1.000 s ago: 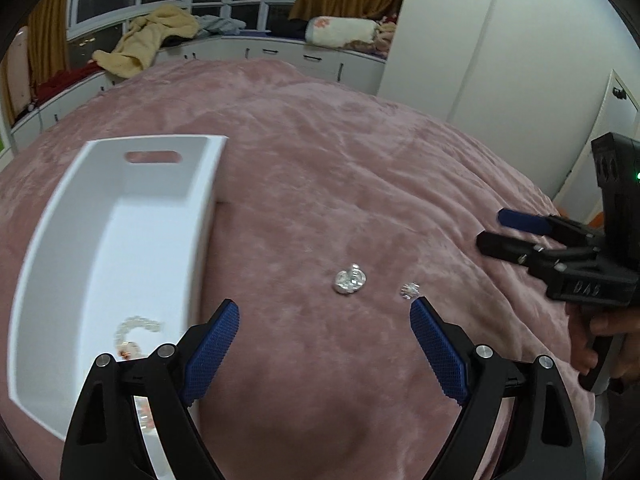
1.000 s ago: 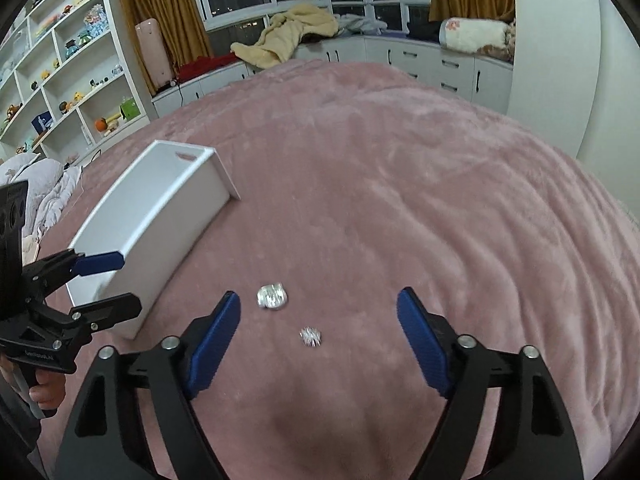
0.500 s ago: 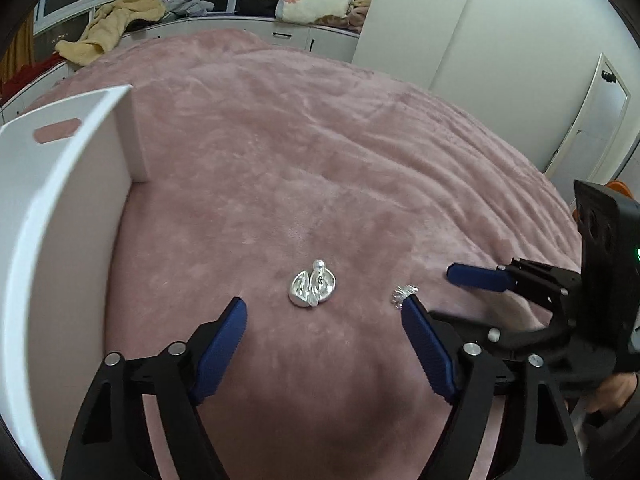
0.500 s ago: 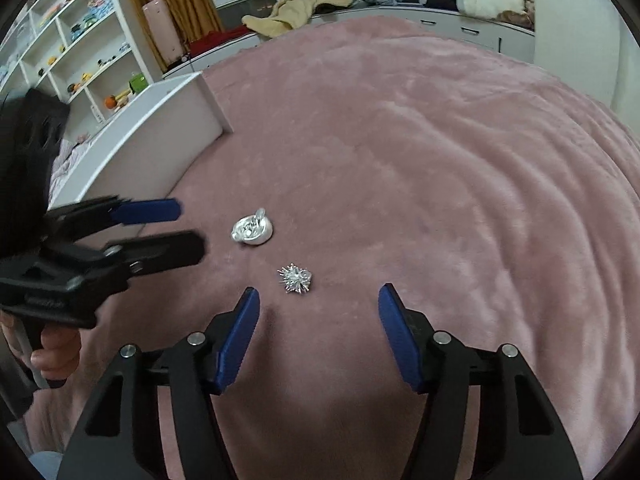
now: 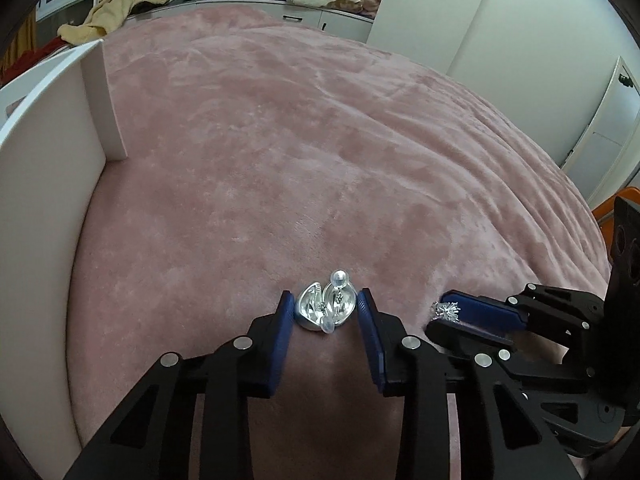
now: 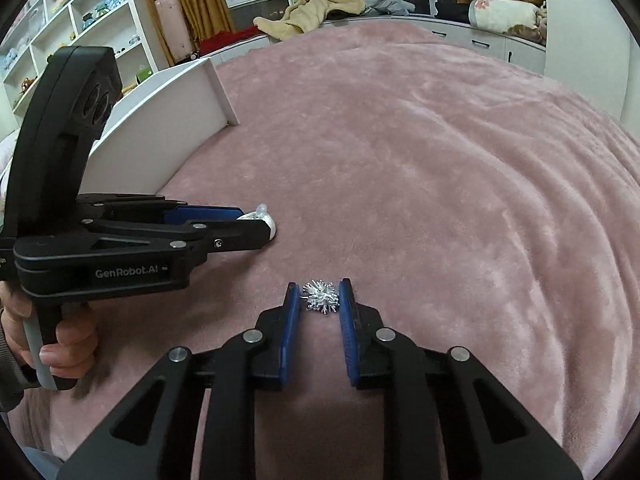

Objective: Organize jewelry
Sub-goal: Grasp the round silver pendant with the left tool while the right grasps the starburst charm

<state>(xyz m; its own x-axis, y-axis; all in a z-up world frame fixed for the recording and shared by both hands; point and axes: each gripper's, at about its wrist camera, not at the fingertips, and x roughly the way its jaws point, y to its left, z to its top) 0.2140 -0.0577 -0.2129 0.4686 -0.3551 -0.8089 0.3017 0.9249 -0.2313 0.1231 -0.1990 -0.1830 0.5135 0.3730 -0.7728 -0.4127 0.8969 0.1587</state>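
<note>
My left gripper has closed its blue pads on a shiny silver earring pair that lies on the pink blanket. It also shows in the right wrist view, where the earring peeks out at its tips. My right gripper has closed on a spiky silver earring on the blanket. In the left wrist view the right gripper is just to the right, with the spiky earring at its tips. Both grippers rest low on the bed.
A white tray stands on the blanket at the left; it also shows in the right wrist view. The pink blanket stretches far ahead. White cabinets, shelves and a wall surround the bed.
Both grippers have dropped to the blanket and moved forward. Each has narrowed its jaws from wide open to tight around its piece of jewelry.
</note>
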